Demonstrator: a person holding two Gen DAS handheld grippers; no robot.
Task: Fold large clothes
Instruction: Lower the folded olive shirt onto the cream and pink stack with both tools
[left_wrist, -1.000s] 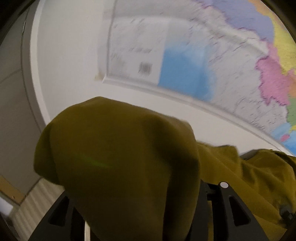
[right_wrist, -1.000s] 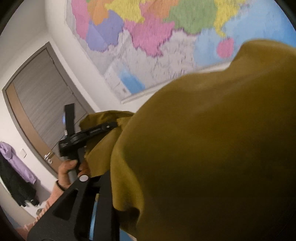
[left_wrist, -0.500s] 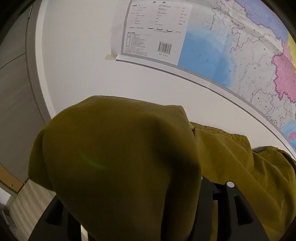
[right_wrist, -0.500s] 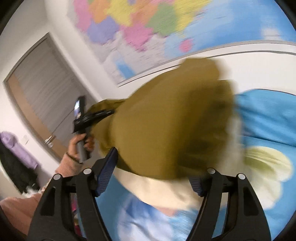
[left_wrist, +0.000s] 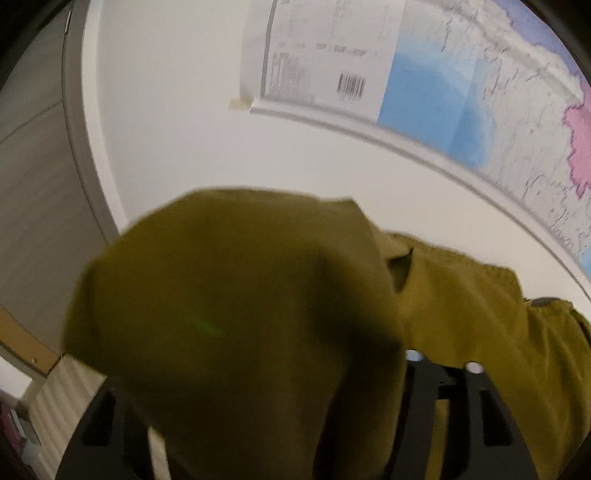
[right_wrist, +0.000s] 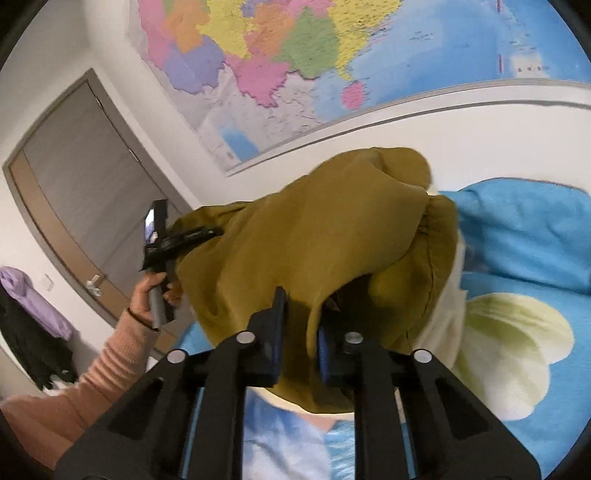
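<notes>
Both ends pinched: right hand-held gripper (right_wrist: 299, 332) has swung down from the wall map (right_wrist: 295, 55) toward the blue bedspread (right_wrist: 517, 240), clamped on the olive garment (right_wrist: 314, 240). Left hand-held gripper (left_wrist: 280, 424) stays raised – fabric hides its jaws, can't tell. Garment airborne – lay-down looks next.

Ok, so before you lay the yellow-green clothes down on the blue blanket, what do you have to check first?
1. Right gripper pinching the olive garment: ok, cloth sits between its closed fingers.
2. Left gripper holding the other end: ok, cloth hangs from it in the right wrist view; its fingers are covered in its own view.
3. Garment stretched flat between the grippers: not ok, it is bunched and sagging.
4. Garment lifted off the blue blanket: cannot tell, the low end hides the gap.
5. Landing spot on the blanket bare: cannot tell, the garment covers most of it.
</notes>
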